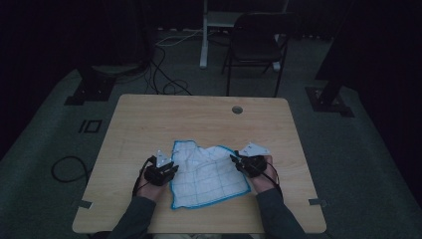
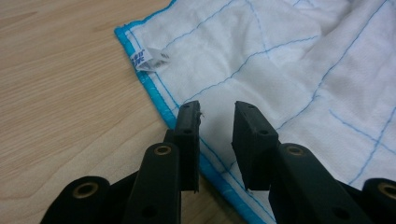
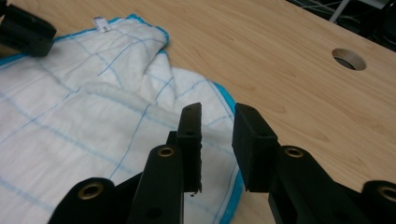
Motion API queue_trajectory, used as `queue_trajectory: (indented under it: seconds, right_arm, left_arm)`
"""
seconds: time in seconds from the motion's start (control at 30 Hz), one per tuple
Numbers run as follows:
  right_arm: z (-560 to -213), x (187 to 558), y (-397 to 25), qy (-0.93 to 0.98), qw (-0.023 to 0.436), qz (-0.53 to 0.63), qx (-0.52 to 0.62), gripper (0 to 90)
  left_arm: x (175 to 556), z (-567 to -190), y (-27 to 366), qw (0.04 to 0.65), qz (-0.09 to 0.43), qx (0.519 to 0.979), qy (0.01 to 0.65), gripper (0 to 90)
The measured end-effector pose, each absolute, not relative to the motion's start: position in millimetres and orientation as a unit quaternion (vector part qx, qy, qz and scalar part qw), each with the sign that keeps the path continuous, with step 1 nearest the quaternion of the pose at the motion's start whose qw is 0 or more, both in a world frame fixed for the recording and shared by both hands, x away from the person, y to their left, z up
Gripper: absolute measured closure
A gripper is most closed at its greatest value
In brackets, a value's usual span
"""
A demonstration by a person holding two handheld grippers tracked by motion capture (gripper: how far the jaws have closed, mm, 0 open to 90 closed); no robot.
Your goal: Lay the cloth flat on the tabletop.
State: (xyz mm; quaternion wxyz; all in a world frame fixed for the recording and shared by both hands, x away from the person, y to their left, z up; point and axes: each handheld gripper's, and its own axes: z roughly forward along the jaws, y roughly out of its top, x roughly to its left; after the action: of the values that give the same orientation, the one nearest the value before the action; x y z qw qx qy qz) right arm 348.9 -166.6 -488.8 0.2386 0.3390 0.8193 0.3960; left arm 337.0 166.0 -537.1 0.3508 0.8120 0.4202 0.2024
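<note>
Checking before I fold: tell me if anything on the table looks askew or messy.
The cloth lies skewed to the table edges and rumpled, with a bunched fold along its far edge. Both grippers, left and right, are open at its side edges. Nothing looks spilled or damaged.

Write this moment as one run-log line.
left gripper: open, over cloth's blue hem | right gripper: open, at opposite edge | cloth: rumpled on table, not gripped
</note>
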Motion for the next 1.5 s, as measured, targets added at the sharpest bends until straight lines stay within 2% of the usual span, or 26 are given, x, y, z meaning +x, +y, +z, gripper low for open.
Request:
queue_trajectory:
  seconds: [0.3, 0.57, 0.77, 1.03, 1.17, 1.2, 1.5]
  right_arm:
    - [-493.6, 380.1, -158.6, 0.817, 0.231, 0.393, 0.354, 70.3]
    - [-505.8, 408.5, -150.0, 0.823, 0.211, 0.376, 0.370, 61.6]
    - [-515.4, 431.5, -144.2, 0.828, 0.177, 0.367, 0.386, 56.7]
    - [-529.0, 443.7, -136.8, 0.836, 0.137, 0.354, 0.396, 55.7]
    - [-529.8, 442.6, -134.8, 0.846, 0.119, 0.353, 0.382, 82.3]
    - [-528.5, 441.1, -134.6, 0.846, 0.122, 0.353, 0.380, 85.9]
    - [-500.5, 418.3, -136.3, 0.842, 0.153, 0.381, 0.349, 88.2]
  left_arm:
    - [338.7, -541.7, 167.0, 0.354, 0.198, 0.809, 0.425, 71.9]
    - [339.0, -543.5, 169.8, 0.365, 0.192, 0.806, 0.426, 71.8]
    - [339.0, -543.9, 170.3, 0.366, 0.191, 0.806, 0.424, 71.7]
    - [339.1, -543.9, 170.4, 0.366, 0.190, 0.806, 0.425, 71.7]
    - [339.1, -543.8, 170.7, 0.367, 0.189, 0.805, 0.425, 71.6]
    - [339.2, -543.8, 170.7, 0.367, 0.189, 0.805, 0.426, 71.6]
    - [337.8, -543.7, 170.7, 0.365, 0.190, 0.804, 0.429, 71.5]
